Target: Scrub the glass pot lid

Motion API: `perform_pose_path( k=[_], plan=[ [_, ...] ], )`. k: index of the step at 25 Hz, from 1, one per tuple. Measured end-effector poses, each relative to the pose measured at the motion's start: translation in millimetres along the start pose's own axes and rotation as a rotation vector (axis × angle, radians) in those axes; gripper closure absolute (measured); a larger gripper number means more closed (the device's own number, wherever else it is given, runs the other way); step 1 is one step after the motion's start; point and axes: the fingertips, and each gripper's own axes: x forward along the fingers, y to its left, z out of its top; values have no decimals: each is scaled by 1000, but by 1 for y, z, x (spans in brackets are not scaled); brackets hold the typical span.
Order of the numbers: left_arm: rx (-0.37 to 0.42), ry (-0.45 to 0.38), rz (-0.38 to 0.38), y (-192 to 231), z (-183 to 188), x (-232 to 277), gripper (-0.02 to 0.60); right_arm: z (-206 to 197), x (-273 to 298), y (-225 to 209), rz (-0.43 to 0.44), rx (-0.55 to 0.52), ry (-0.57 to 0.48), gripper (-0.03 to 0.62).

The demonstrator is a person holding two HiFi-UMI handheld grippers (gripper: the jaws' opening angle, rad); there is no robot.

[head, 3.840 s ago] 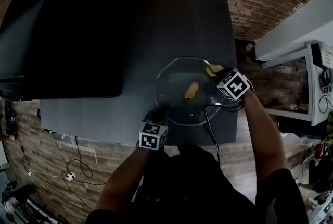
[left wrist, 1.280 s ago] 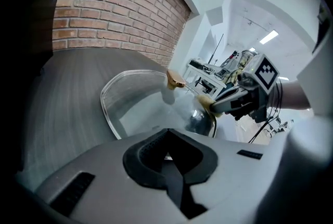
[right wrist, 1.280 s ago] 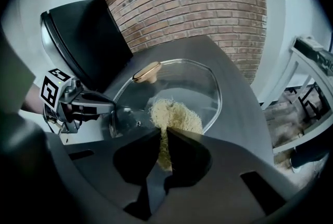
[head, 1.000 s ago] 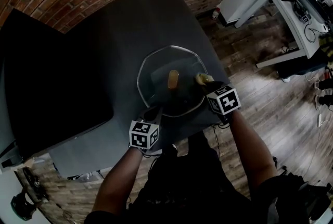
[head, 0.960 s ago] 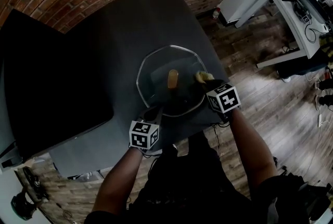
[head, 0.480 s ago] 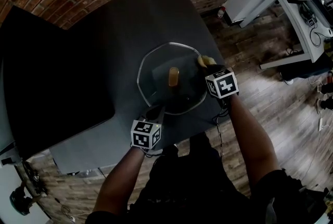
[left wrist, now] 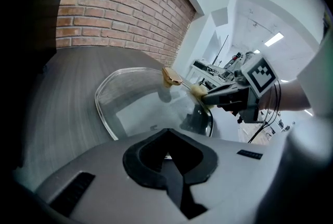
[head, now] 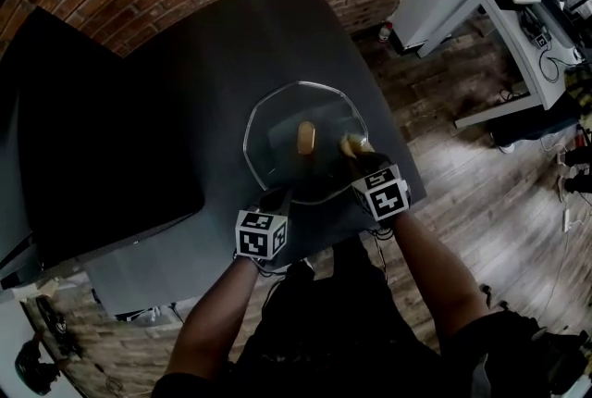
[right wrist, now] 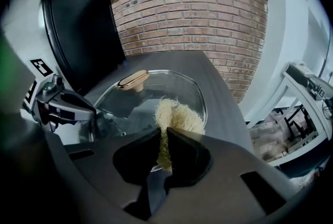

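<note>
Scrubbing down the lid's right side

One dark table [head: 185,81] carries the one glass lid [head: 277,123], flat near my edge. My left gripper [head: 276,200] is clamped on its near rim. My right gripper [head: 357,152] pinches the one yellow scrub pad [head: 351,144], which has slid from the far right rim back toward me, so I judge scrubbing is under way. One golden knob [head: 305,137] sits mid-lid.

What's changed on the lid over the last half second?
The right tool, shut on the yellow scrubber, drew back toward the person along the right side of the glass pot lid, from its far right rim. The left tool stays clamped on the near rim; the lid lies as before.
</note>
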Motion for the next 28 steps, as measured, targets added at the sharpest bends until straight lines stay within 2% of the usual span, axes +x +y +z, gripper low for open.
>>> perform_pose_path(
  k=[4, 7, 10, 12, 14, 16, 20, 24, 28],
  plan=[
    [-3, 12, 6, 4, -3, -2, 551, -16, -6, 32, 8, 26, 5, 549],
    [-36, 12, 4, 6, -4, -3, 551, -26, -8, 55, 17, 54, 9, 549],
    [-44, 25, -1, 6, -6, -2, 551, -34, -5, 85, 59, 74, 4, 549],
    [-35, 46, -18, 3, -9, -3, 551, -34, -4, 105, 97, 102, -25, 549],
    [-24, 33, -44, -5, -8, -11, 551, -24, -13, 119, 114, 135, -89, 549],
    [5, -39, -72, -16, 1, -29, 551, -8, -32, 124, 88, 120, -186, 551],
    [131, -223, -95, -36, 34, -80, 551, 37, -87, 123, -21, 27, -400, 549],
    [266, -427, -34, -41, 72, -143, 551, 78, -146, 123, -107, -37, -561, 549],
    [408, -573, 59, -46, 108, -202, 551, 108, -204, 117, -179, -110, -680, 549]
  ],
)
